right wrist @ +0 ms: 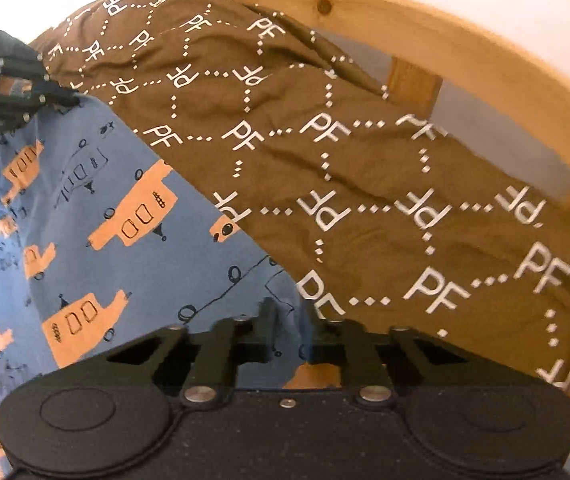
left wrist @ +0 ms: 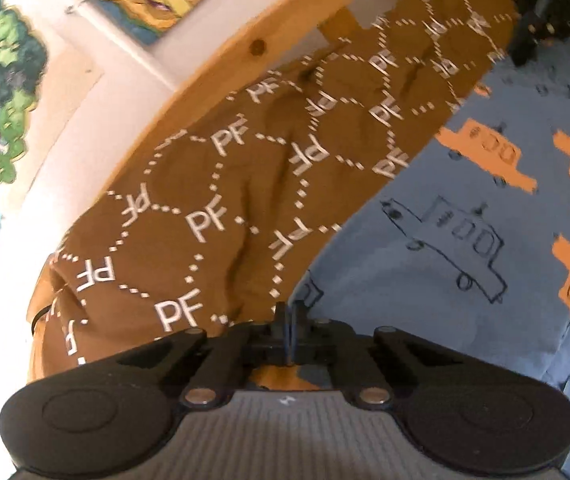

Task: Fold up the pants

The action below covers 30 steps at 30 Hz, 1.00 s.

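pants: we see blue car-print pants spread flat on the brown PF-print cover
left gripper: closed, pinching the near edge for lifting
right gripper: closed likewise; a matched hold should keep the fold even

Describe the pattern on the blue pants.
Orange and outlined trucks on the blue pants, clearest in the right wrist view.

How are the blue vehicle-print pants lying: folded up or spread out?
Spread out: the blue pants lie as one flat sheet across both views, with no neat fold visible. Each gripper has pinched an edge.
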Available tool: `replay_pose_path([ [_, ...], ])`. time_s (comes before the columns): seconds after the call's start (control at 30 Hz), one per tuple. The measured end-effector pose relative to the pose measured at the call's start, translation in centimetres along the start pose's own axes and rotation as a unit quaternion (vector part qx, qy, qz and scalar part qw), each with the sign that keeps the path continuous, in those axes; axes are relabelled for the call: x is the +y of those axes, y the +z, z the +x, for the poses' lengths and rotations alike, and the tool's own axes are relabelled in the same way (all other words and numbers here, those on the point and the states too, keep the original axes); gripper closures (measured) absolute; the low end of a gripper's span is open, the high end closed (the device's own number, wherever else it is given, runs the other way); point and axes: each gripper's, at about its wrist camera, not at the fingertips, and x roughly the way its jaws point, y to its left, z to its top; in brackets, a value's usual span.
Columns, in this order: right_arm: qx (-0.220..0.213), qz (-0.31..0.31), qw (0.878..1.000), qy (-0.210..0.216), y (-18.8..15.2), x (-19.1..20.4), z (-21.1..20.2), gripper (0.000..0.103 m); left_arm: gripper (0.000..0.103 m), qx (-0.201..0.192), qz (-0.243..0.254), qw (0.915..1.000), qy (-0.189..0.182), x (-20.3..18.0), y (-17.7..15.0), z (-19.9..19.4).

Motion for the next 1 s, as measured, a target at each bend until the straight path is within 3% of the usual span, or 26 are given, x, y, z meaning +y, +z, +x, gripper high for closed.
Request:
replay_pose_path([
  [0.2,-0.046,-0.018,0.996,-0.069,0.7,1.5,-1.5,0.102,0.103,-0.033,-0.041,0.9976,0.045,1.4,0.9,-1.4],
  [0.37,-0.111,-0.037,0.981,-0.156,3.8,1.3,-2.4,0.102,0.102,-0.041,-0.094,0.9909,0.088,3.6,2.0,-1.5],
  [0.47,-0.112,-0.020,0.982,-0.154,5.8,0.1,-0.6,0.102,0.102,-0.022,-0.112,0.9897,0.087,4.3,2.4,-0.3],
  [0.57,-0.081,-0.022,0.984,-0.159,6.5,-0.5,3.2,0.102,0.101,-0.002,-0.113,0.9903,0.081,4.3,2.2,1.0],
  [0.67,-0.062,-0.007,0.987,-0.150,6.1,-0.8,5.3,0.101,0.087,0.002,-0.112,0.9915,0.066,4.7,1.7,1.8],
  [0.7,-0.063,-0.001,0.987,-0.145,5.9,-1.0,5.5,0.097,0.068,-0.008,-0.123,0.9905,0.062,5.3,1.3,1.6],
  [0.73,-0.068,0.004,0.987,-0.143,5.8,-1.1,5.5,0.087,0.051,-0.017,-0.138,0.9889,0.053,6.0,0.8,1.3],
  [0.77,-0.073,0.012,0.987,-0.139,5.7,-1.4,5.2,0.080,0.023,-0.027,-0.159,0.9858,0.048,7.0,0.5,0.8],
  [0.8,-0.081,0.021,0.988,-0.130,5.7,-1.7,4.8,0.060,0.016,-0.039,-0.181,0.9814,0.049,8.1,0.0,0.3],
  [0.83,-0.092,0.028,0.988,-0.119,5.8,-1.8,4.2,0.040,0.016,-0.046,-0.200,0.9777,0.046,9.1,-0.3,-0.2],
  [0.87,-0.107,0.033,0.988,-0.104,5.8,-2.0,3.6,0.033,0.016,-0.050,-0.219,0.9735,0.040,10.3,-0.8,-0.7],
  [1.0,-0.137,0.032,0.989,-0.052,6.9,-1.6,2.5,0.024,0.015,-0.065,-0.271,0.9602,-0.002,13.8,-2.5,-2.0],
])
